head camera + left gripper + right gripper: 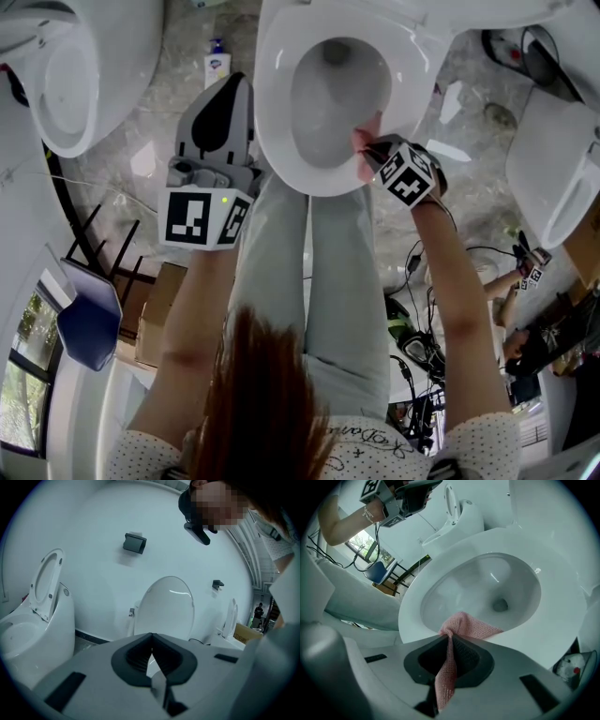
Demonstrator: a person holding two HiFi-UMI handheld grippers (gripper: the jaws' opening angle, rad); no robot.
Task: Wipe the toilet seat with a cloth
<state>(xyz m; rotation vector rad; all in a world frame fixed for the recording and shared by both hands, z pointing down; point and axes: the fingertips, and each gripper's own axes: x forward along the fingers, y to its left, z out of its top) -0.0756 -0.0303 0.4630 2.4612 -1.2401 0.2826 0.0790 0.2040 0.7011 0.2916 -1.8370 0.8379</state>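
A white toilet stands in front of me with its seat point(277, 141) down and its lid point(166, 606) raised. My right gripper point(371, 152) is at the seat's near right rim, shut on a pink cloth point(360, 157). In the right gripper view the cloth point(471, 626) runs out from between the jaws of that gripper point(450, 637) and lies flat on the seat rim point(411, 607), at the edge of the bowl point(487, 588). My left gripper point(221, 111) hovers left of the toilet, off the seat. Its jaws point(151, 642) are shut with nothing between them.
Other white toilets stand at the left point(66, 84) and right point(553, 178). A bottle point(217, 66) is on the stone floor beside the seat. A blue chair point(89, 319), a cardboard box point(155, 309) and cables point(412, 347) lie behind me. A bin point(573, 665) sits right of the toilet.
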